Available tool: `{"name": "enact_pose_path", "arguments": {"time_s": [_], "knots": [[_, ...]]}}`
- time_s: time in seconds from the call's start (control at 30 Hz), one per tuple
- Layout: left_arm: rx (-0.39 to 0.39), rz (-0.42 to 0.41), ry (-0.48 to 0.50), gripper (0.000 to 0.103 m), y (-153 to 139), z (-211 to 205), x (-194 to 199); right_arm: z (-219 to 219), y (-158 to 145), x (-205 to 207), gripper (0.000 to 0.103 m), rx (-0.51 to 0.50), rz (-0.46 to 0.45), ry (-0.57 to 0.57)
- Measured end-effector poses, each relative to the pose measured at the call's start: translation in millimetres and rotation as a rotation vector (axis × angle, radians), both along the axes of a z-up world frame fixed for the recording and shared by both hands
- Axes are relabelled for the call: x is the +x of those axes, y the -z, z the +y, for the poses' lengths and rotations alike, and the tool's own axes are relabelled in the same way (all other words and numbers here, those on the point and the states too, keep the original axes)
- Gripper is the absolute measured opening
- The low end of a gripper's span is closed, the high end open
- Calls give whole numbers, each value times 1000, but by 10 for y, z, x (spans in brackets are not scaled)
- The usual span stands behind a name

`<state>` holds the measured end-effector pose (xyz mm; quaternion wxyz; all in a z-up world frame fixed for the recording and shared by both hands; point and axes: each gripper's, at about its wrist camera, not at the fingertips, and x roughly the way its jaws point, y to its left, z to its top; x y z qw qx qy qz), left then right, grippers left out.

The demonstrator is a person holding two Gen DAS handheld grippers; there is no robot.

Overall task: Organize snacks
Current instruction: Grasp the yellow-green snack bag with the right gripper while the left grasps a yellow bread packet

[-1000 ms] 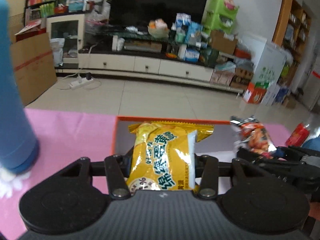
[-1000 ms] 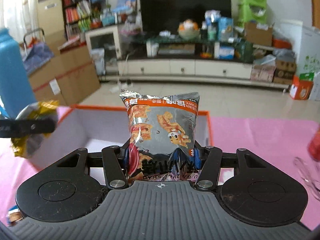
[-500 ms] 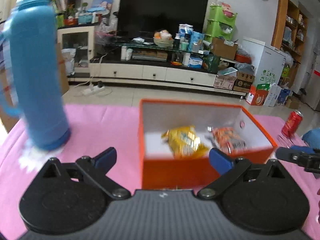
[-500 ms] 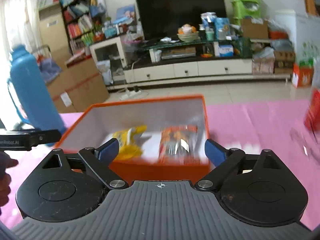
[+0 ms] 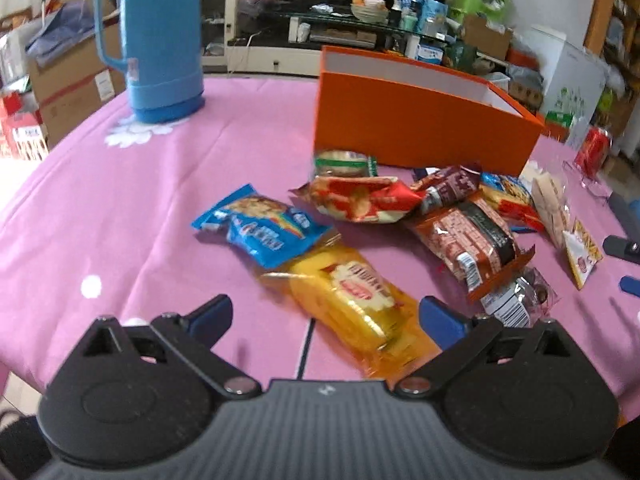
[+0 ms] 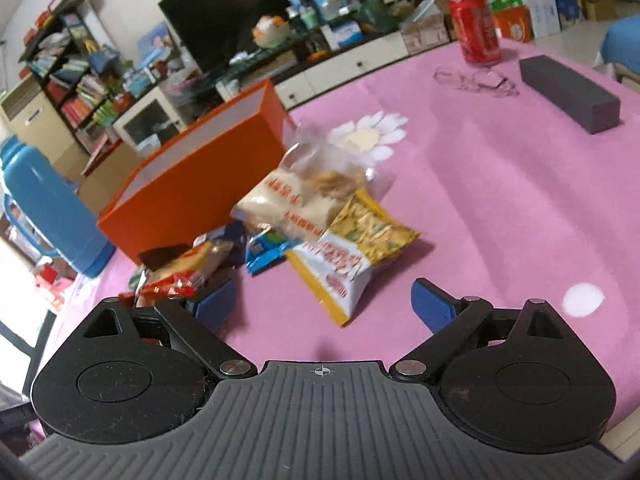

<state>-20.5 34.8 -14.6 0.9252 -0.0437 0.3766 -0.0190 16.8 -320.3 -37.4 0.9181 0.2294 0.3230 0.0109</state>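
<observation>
The left tool (image 5: 324,318) stood wide apart and held nothing, low over the near part of the pink table (image 5: 100,208), with a yellow-orange snack packet (image 5: 352,300) lying flat on the cloth between its blue fingertips (image 5: 210,314). Just beyond that packet, touching its far end, lay a blue snack bag (image 5: 260,222), and to the right of it a red-and-yellow bag (image 5: 358,200) and a brown-and-red wrapped bar (image 5: 470,232) rested in a loose heap with a few smaller packets. Farther back, the orange box (image 5: 416,124) stood upright on the table just behind the heap, its white inside showing at the top edge. To the far left, well apart from the box, a blue thermos jug (image 5: 160,40) stood upright. The right tool (image 6: 324,304) was likewise spread wide and empty, hovering over the cloth with a white-and-yellow chip bag (image 6: 352,256) just beyond its fingertips. A clear bag of pale biscuits (image 6: 308,192) lay partly on that chip bag, and the orange box (image 6: 200,184) sat to the left behind it. On the far right of the table lay a pair of clear glasses (image 6: 476,80), a dark rectangular case (image 6: 568,94) and, farthest off, an upright red can (image 6: 474,30).
</observation>
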Motion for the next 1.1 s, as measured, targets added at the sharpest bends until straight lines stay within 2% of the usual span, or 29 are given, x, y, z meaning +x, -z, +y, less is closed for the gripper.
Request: {"name": "enact_pose_path", "arguments": {"time_s": [0.1,0.27,0.4,0.43,0.47,0.53,0.57,0.67,0.8,0.93,1.0,1.1], "knots": [[32,-4,15,99,3,-120,52,-35,19,-3,82,8,8,14],[62,13,41,98,94,-185,140,29,-13,52,84,18,4,-28],[38,33,35,97,117,-237,268,52,-8,64,85,33,9,-45],[42,38,27,95,131,-245,310,48,-5,68,85,34,10,-45],[57,47,16,86,150,-254,355,43,-5,72,85,31,10,-44],[96,100,-3,76,215,-237,446,27,-5,79,86,20,10,-36],[84,123,2,68,246,-191,463,12,4,80,86,12,14,-30],[115,120,19,69,245,-64,416,-18,23,89,86,-43,36,-3],[87,115,17,68,252,134,420,36,23,129,86,-166,39,6],[89,93,25,78,291,138,407,210,-67,356,82,-313,-4,-62],[87,83,44,78,296,117,398,307,-82,475,82,-395,-4,-106],[85,74,53,78,295,99,403,323,38,653,77,-385,49,-131]]}}
